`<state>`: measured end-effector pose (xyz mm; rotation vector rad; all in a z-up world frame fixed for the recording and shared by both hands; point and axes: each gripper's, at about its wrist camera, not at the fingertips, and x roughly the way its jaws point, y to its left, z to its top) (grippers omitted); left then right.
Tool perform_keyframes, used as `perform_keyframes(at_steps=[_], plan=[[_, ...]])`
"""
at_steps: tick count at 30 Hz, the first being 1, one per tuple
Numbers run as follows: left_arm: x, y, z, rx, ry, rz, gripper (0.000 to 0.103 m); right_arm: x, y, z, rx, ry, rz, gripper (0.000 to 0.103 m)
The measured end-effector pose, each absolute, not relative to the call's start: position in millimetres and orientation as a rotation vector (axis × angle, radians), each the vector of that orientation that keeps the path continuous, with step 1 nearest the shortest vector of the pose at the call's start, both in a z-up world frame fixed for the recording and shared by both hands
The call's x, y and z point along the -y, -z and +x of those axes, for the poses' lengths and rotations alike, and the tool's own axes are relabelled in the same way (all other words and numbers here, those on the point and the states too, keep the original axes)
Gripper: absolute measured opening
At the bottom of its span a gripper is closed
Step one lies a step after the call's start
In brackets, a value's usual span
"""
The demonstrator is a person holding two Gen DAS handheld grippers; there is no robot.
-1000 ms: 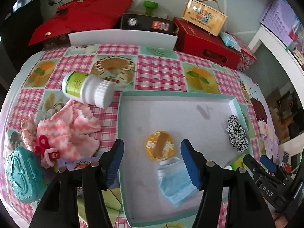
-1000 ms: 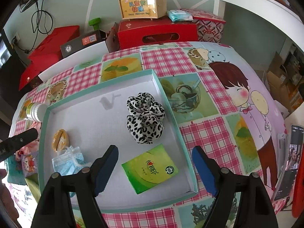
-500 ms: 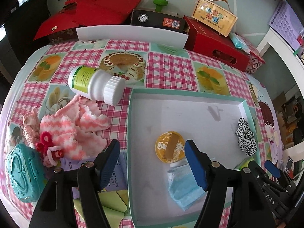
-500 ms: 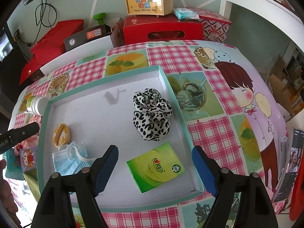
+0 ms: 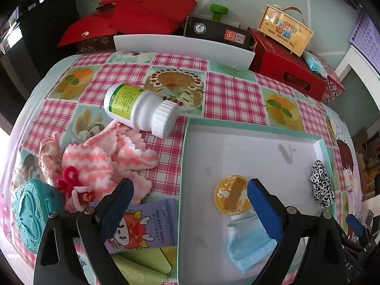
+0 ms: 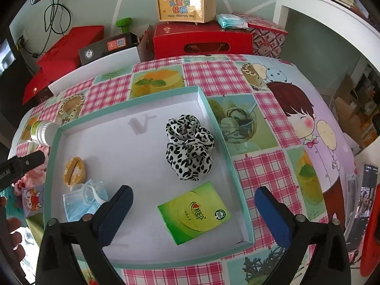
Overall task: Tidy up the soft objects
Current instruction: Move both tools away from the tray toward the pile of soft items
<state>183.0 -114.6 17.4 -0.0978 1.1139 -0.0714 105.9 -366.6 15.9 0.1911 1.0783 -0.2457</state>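
Two grippers, both with jaws spread wide and holding nothing. Going left to right, the soft things not yet sorted lie on the tablecloth outside the tray [image 5: 184,166]: a pink-and-white knitted piece [image 5: 104,159] with a red bow, just beside a white bottle [image 5: 140,111] lying on its side, and below them a wipes pack [image 5: 142,225] reading "MINI BABY WIPES". The left gripper [image 5: 190,204] straddles the tray's left wall, one pad over the pack, the other over a round yellow sachet [image 5: 231,194] and a blue face mask [image 5: 249,242] inside.

Likely trouble: reaching for the knit could nudge the bottle, which may roll (its cap touches the frill), and the loose knit may snag or drape over the tray wall.

Further right, the right gripper [image 6: 193,213] hovers over a green tissue packet [image 6: 193,216], whose logo is too small to read, near a leopard-print scrunchie [image 6: 188,147]. Behind the table a wooden box [image 6: 186,4] reads "Happy Children's Day".
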Motion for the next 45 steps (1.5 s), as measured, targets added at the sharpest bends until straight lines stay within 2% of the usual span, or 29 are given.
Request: perform_keyframes(at_steps=[13,17,28,45], plan=[[113,-17,184,-1.126,0.067,-0.107,0.096,365,-15,107,-1.085,0.241,0.173,0.103],[105,-33,182,-1.101,0.106,-0.111,0.096,361,-18,107,-1.086,0.216,0.164,0.103],[38,-63,182,-1.005,-0.081,-0.126,0.096,311,-31,112,-1.046,0.080,0.107,0.103],[-45,-60,175,-1.018,-0.294,-0.187,0.096,260,-24,126,-1.051,-0.025,0.088,0.103]])
